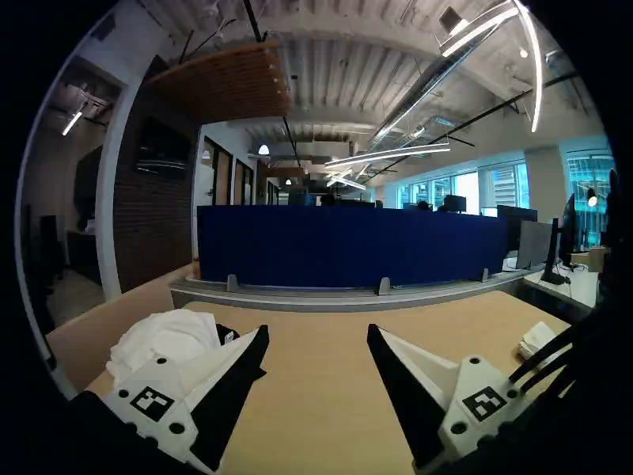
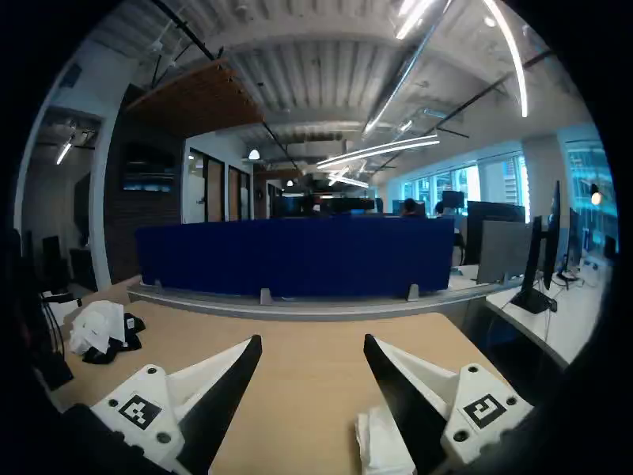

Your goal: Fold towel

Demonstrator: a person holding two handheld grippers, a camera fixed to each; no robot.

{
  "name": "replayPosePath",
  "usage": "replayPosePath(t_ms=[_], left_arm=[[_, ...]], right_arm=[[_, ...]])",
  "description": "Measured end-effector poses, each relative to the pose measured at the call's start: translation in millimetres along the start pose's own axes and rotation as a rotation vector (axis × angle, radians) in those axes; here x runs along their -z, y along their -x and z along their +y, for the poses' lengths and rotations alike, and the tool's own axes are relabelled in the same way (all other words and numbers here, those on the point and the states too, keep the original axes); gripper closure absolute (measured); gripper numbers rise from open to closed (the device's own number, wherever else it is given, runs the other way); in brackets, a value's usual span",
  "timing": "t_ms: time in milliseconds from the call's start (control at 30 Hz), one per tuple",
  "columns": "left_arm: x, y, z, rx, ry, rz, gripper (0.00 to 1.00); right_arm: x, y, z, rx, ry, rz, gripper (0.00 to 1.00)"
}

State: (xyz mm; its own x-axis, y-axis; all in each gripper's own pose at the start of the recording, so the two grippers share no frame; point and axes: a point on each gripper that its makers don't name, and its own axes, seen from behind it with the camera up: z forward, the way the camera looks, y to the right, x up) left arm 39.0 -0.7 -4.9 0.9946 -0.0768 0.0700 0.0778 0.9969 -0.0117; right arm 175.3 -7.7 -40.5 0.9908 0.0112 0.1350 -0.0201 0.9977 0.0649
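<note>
Towel cloth is lying in 2 places on the wooden tabletop (image 1: 316, 412): 1 crumpled towel (image 1: 170, 336) and 1 smaller folded cloth (image 1: 538, 339), both white and well apart.

In the left gripper view, the crumpled towel is sitting at the left, partly behind the left-hand finger, while the folded cloth is resting near the tabletop's right edge. The heap is bunching up with no clear long axis, so which way it is pointing cannot be told. In the right gripper view, the crumpled towel (image 2: 96, 324) is lying far left on top of 1 black item (image 2: 119, 348). The folded cloth (image 2: 380, 443) is lying low in that view, just beside the right-hand finger and partly behind it, its layers running toward the camera. Whether it is touching that finger cannot be told.

The left gripper (image 1: 317, 328) is holding its 2 fingers wide apart over bare wood, gripping nothing. The right gripper (image 2: 310, 339) is doing likewise with its 2 fingers.

1 blue partition (image 1: 348, 245) is standing along the tabletop's far edge.
</note>
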Motion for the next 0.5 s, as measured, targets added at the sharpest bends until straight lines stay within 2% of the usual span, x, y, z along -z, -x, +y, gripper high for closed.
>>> replayPosePath(t_ms=[200,500], left_arm=[[-5.7,22.7,-2.5,-0.025,-0.001,0.035,0.08],[-9.8,57.6,-7.4,-0.085,-0.027,0.075,0.08]], right_arm=[[-9.3,10.4,-12.7,0.009,-0.007,-0.009,0.00],[-24.2,10.3,-30.4,0.018,-0.024,-0.004,0.00]])
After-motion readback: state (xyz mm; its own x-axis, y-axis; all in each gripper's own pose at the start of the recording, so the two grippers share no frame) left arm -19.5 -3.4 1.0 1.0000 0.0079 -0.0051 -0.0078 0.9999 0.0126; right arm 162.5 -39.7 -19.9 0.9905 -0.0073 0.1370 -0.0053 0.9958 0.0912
